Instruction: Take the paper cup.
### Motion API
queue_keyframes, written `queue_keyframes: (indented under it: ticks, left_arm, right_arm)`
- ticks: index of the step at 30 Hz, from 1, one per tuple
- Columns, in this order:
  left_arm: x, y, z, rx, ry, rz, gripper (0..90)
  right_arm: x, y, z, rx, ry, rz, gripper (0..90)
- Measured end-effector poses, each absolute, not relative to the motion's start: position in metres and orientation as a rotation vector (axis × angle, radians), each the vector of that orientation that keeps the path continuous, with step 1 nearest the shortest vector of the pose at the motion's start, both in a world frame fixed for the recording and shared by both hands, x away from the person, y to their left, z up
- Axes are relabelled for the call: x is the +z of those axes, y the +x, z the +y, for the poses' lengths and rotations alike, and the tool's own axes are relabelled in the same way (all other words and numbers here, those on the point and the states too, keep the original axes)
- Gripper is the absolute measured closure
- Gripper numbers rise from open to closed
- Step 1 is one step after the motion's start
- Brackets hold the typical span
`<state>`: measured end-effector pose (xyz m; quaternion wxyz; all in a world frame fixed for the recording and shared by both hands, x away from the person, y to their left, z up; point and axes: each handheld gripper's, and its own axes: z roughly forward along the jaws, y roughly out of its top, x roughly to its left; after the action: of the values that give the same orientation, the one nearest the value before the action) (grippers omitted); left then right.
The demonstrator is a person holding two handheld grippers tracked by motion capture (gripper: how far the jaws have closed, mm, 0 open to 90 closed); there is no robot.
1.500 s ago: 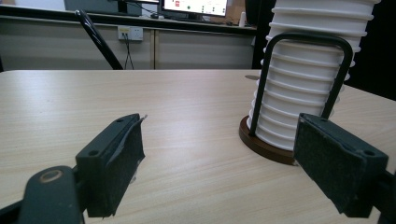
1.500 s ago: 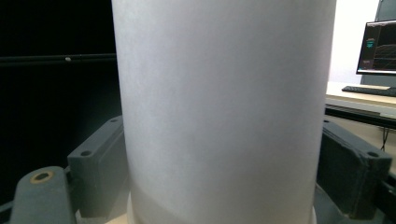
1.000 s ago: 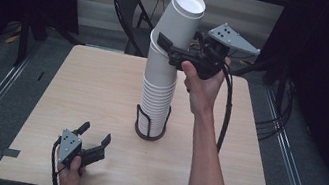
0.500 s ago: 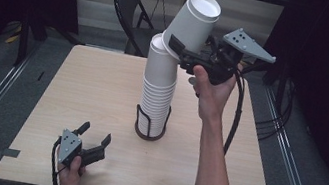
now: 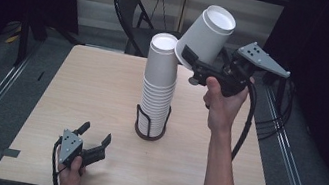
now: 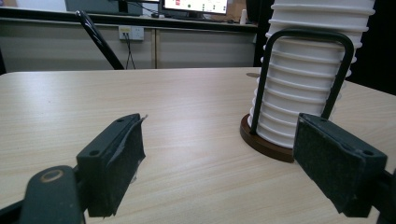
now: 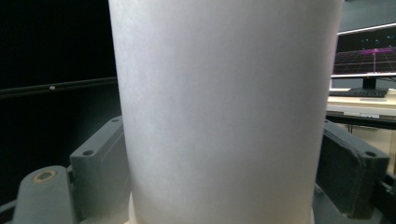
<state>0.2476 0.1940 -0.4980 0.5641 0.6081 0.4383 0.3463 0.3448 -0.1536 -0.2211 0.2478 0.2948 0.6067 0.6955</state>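
A tall stack of white paper cups [image 5: 159, 81] stands in a black wire holder [image 5: 150, 123] at the middle of the wooden table [image 5: 92, 85]. My right gripper [image 5: 189, 58] is raised above and to the right of the stack. It is shut on a single white cup [image 5: 207, 36] near its base, tilted with the mouth up and right. In the right gripper view the cup [image 7: 224, 107] sits between both jaws of that gripper [image 7: 224, 177]. My left gripper [image 5: 95, 132] rests low at the table's front left, open with nothing held. In the left gripper view this gripper [image 6: 219, 158] faces the stack [image 6: 308, 79].
A black folding chair [image 5: 133, 11] stands behind the table's far edge. Cables hang from the right gripper past the table's right side. A counter with monitors [image 6: 194, 5] lies beyond the table.
The right gripper has carried the top cup up off the stack and to the right, tilting it further. The left gripper has stayed where it was.
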Motion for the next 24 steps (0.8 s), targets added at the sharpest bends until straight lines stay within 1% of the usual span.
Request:
queue_keyframes:
  ticks: [9, 12, 13, 17, 19, 23, 24]
  left_arm:
    - [-0.497, 0.250, 0.193, 0.800, 1.449, 1.043, 17.5]
    - [-0.497, 0.251, 0.193, 0.793, 1.454, 1.049, 19.8]
    - [-0.497, 0.253, 0.193, 0.776, 1.471, 1.051, 21.4]
    - [-0.496, 0.254, 0.193, 0.782, 1.477, 1.062, 22.6]
    - [-0.496, 0.254, 0.193, 0.773, 1.476, 1.062, 23.4]
    - [-0.496, 0.255, 0.193, 0.758, 1.478, 1.055, 23.0]
    - [-0.496, 0.255, 0.193, 0.750, 1.478, 1.053, 22.5]
  right_arm:
    - [-0.232, 0.337, -0.169, 1.882, 0.850, 1.659, 14.3]
    - [-0.239, 0.334, -0.173, 1.883, 0.874, 1.659, 14.3]
    - [-0.244, 0.333, -0.175, 1.880, 0.892, 1.659, 14.3]
    - [-0.253, 0.332, -0.179, 1.874, 0.918, 1.673, 14.3]
    - [-0.263, 0.332, -0.183, 1.872, 0.945, 1.682, 14.4]
    - [-0.274, 0.332, -0.184, 1.872, 0.976, 1.695, 14.4]
    - [-0.281, 0.331, -0.182, 1.868, 0.987, 1.705, 14.4]
